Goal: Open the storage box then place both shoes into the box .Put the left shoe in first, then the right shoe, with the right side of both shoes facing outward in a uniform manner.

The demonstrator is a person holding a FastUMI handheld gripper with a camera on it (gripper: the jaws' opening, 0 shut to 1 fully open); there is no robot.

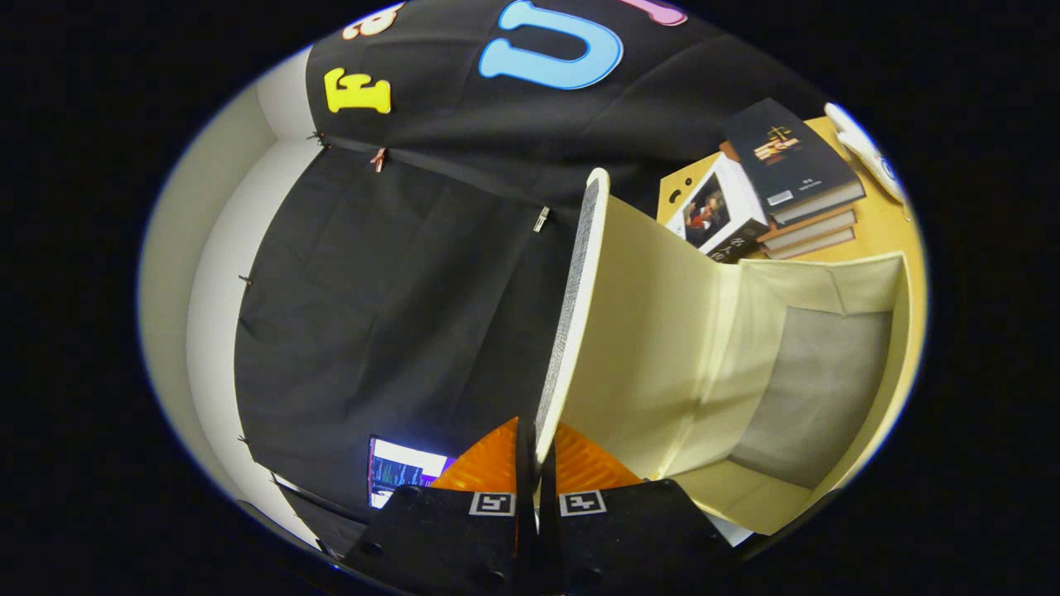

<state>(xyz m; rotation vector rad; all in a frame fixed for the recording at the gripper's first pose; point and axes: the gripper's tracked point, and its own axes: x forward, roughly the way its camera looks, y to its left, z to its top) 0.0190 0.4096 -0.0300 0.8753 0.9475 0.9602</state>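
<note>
Here the gripper (534,463) has its 2 fingers (489,463) pressed nearly together on the thin edge of the storage box's lid (575,314), which runs up and away from between them, lifted clear of the opening. The storage box (828,281) lies just ahead and to the right of the fingers, its pale cream interior and grey bottom panel exposed. Beyond the box, a stack of books (791,178) rests on the wooden tabletop (890,228). A lit screen (402,468) glows left of the fingers.
</note>
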